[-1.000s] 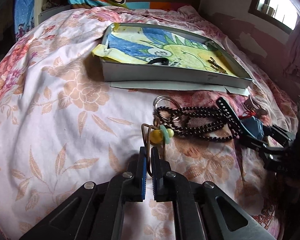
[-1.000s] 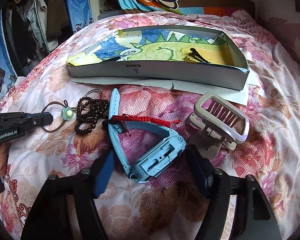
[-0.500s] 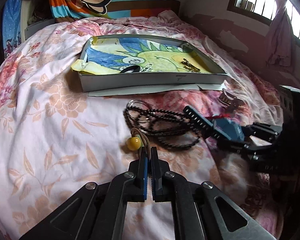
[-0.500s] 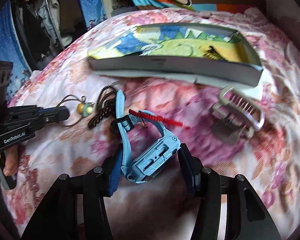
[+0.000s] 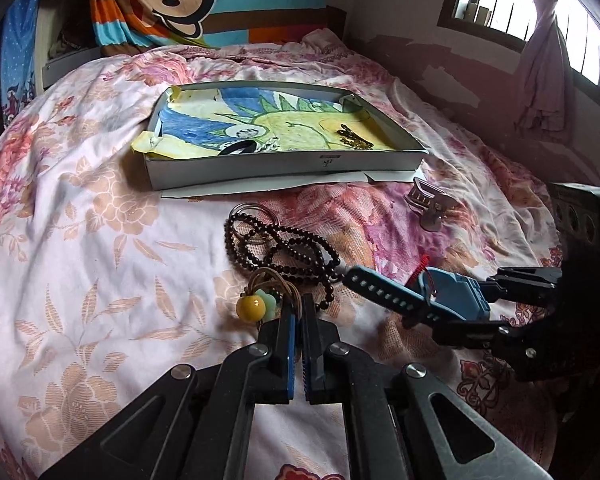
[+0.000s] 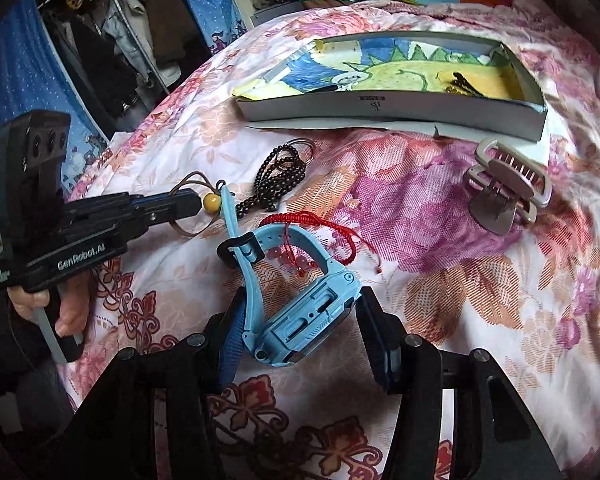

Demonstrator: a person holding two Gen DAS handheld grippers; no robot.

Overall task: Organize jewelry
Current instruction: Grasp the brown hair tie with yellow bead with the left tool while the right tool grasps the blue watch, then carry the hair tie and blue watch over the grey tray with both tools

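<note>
Left wrist view: left tool (image 5: 298, 312) pinching cord bracelet (image 5: 274, 286), lower centre. Right tool (image 6: 300, 328) clamped on blue watch (image 6: 308, 312). Tray (image 5: 284, 166) upper centre, on bed (image 5: 80, 240).

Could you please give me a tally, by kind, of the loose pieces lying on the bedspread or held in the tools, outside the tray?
Corded bead charm: 1
Dark bead strand: 1
Metal ring: 1
Blue watch: 1
Red cord bracelet: 1
Grey hair claw: 1
Total: 6
</note>
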